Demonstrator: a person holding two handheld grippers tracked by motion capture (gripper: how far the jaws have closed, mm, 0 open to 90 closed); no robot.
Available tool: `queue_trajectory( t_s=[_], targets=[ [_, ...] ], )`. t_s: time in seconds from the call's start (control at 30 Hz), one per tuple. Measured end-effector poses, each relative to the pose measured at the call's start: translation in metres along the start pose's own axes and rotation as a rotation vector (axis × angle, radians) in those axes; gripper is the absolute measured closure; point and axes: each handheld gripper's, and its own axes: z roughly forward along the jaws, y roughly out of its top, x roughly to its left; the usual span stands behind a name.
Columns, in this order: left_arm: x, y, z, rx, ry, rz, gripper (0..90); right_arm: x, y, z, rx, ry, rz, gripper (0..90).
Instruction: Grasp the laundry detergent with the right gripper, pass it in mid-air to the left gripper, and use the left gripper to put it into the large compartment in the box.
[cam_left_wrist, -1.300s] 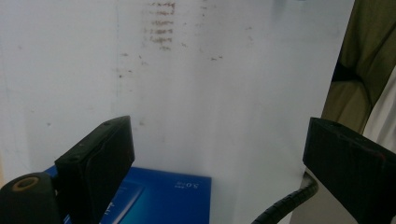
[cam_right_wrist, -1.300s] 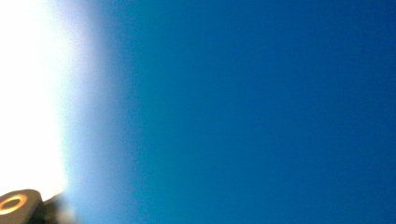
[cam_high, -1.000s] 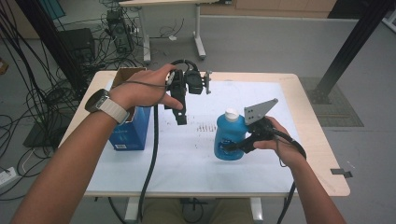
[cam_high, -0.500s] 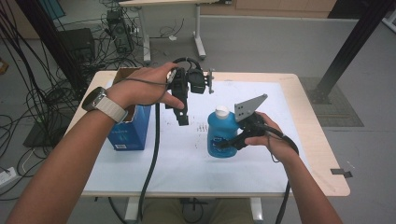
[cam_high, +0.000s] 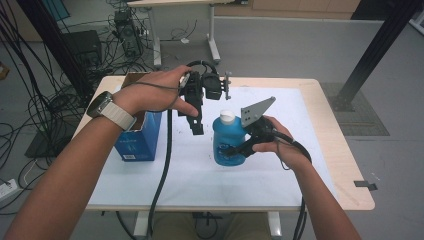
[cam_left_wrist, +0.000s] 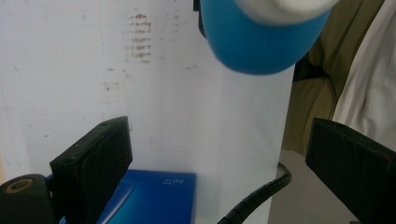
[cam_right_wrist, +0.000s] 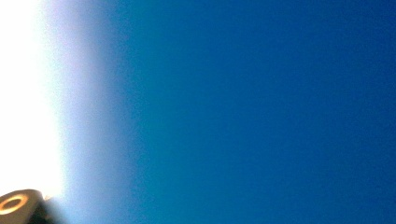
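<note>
Right gripper (cam_high: 235, 150): clamped on the blue bottle (cam_high: 226, 142), forearm entering from 5 o'clock, wrist level.
Blue bottle: upright at the middle of the white mat (cam_high: 270, 170), white cap (cam_high: 227, 117) on top.
Left gripper (cam_high: 196, 125): 2 jaws spread wide, nothing between them, pointing down toward 6 o'clock; hand raised above the mat.
Blue box (cam_high: 135, 142): at 9 o'clock of the bottle, well apart.

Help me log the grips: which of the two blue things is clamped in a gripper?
The blue bottle with the white cap, clamped by the right gripper; the blue box stands untouched at the table's left.
</note>
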Motion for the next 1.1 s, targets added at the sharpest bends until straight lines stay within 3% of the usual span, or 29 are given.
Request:
queue_trajectory(
  t_s=[1.1],
  targets=[
    [-0.007, 0.01, -0.009, -0.004, -0.012, 0.015, 7.2, -0.005, 0.025, 0.026, -0.007, 0.042, -0.021, 43.8]
  ],
)
